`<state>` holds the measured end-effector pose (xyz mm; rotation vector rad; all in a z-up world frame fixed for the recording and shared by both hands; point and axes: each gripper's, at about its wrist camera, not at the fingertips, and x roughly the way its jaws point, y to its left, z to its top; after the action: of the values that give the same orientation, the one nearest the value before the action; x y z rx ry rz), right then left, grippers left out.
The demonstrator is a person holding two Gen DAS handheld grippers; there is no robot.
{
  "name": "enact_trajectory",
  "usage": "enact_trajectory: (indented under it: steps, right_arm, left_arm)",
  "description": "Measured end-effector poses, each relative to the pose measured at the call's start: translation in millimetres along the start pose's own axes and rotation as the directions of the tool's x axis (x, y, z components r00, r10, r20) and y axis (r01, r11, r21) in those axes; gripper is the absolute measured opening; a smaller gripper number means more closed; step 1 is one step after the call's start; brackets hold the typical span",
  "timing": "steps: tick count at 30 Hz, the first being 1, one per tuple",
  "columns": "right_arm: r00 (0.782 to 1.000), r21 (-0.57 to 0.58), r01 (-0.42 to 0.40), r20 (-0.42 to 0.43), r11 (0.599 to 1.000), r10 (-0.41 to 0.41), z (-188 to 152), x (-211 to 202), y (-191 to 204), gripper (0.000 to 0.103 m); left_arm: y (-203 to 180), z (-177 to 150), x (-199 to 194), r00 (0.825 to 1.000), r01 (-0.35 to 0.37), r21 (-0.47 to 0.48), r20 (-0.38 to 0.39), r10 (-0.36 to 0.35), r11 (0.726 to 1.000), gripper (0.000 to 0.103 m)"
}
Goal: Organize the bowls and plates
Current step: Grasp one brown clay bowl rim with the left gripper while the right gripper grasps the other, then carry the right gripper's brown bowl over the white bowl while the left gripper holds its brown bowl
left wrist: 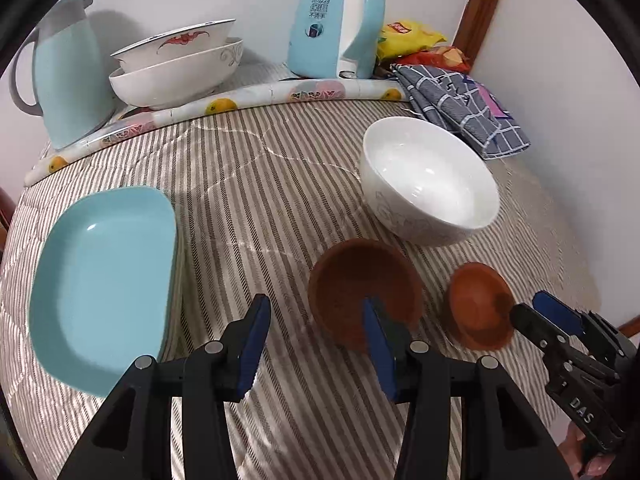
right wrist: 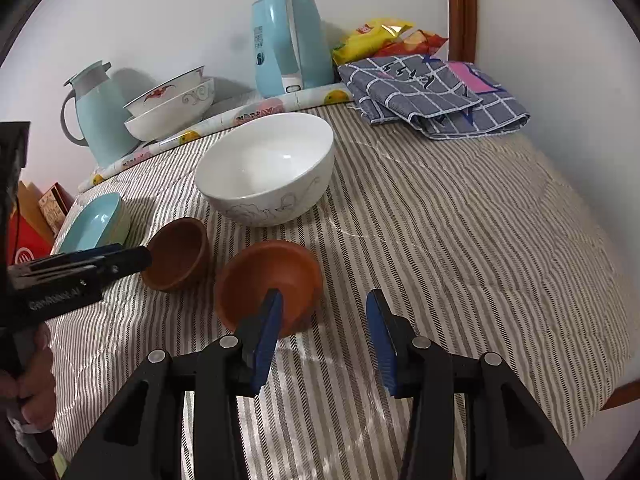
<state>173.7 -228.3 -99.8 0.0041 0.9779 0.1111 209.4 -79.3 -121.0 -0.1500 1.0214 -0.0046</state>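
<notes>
Two small bowls sit side by side on the striped tablecloth: a dark brown bowl (left wrist: 360, 272) (right wrist: 180, 252) and an orange-brown bowl (left wrist: 476, 300) (right wrist: 264, 272). My left gripper (left wrist: 315, 301) (right wrist: 140, 258) is open at the dark brown bowl's near-left rim, its right finger in front of the bowl's hollow. My right gripper (right wrist: 325, 294) (left wrist: 528, 306) is open at the orange-brown bowl's right rim, its left finger over the bowl. No pad presses on either bowl. Behind them stands a large white bowl (left wrist: 430, 184) (right wrist: 268, 168). A light blue square plate (left wrist: 104, 280) (right wrist: 94, 224) lies at the left.
At the back stand two stacked patterned bowls (left wrist: 176, 64) (right wrist: 172, 108), a blue jug (left wrist: 68, 76), a blue kettle (left wrist: 336, 20) (right wrist: 288, 40), snack bags (right wrist: 372, 36) and a folded checked cloth (left wrist: 464, 108) (right wrist: 432, 96). Bare striped cloth (right wrist: 460, 240) spreads to the right. A hand (right wrist: 36, 364) holds the left gripper.
</notes>
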Motion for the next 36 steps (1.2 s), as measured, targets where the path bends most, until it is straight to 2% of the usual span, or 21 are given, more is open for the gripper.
enact_trajectory:
  steps: [7,13,21,23,25,26,27,30,36]
  right_arm:
    - [1.000,0.022,-0.016,-0.015,1.000,0.016,6,15,-3,0.043]
    - [0.998,0.005,-0.010,-0.065,1.000,0.010,7,33,0,0.040]
    - [0.998,-0.013,-0.030,-0.060,0.999,0.029,4,40,-1,0.035]
    - [0.998,-0.015,-0.034,-0.055,0.999,0.033,4,40,0,0.032]
    - [0.997,-0.015,-0.054,-0.049,0.998,0.054,3,40,1,0.021]
    - [0.997,-0.012,-0.064,-0.046,0.998,0.063,3,40,2,0.019]
    - [0.997,-0.008,-0.064,-0.045,0.998,0.064,3,41,3,0.018]
    - [0.998,-0.015,-0.043,-0.036,0.999,0.043,3,40,7,0.017]
    - [0.998,0.027,-0.056,-0.021,0.998,0.056,4,34,6,0.010]
  left_arm:
    - [-2,5,17,1.000,-0.008,0.010,-0.009,0.008,1.000,0.045]
    - [-2,8,29,0.998,0.030,-0.005,-0.052,-0.031,1.000,0.045]
    - [-8,3,34,0.999,0.047,0.004,-0.018,-0.047,0.999,0.045]
    - [-7,2,34,0.999,0.038,-0.005,-0.005,-0.038,0.999,0.038]
    - [-4,2,34,0.999,0.032,-0.014,0.002,-0.032,0.999,0.032]
    - [-3,3,34,1.000,0.030,-0.014,0.004,-0.030,0.999,0.026]
    - [-2,3,34,0.999,0.033,-0.013,0.004,-0.033,0.999,0.020]
    - [2,5,33,0.998,0.055,-0.030,-0.005,-0.056,0.998,0.012]
    - [7,4,26,0.996,0.085,-0.042,-0.004,-0.085,0.995,0.009]
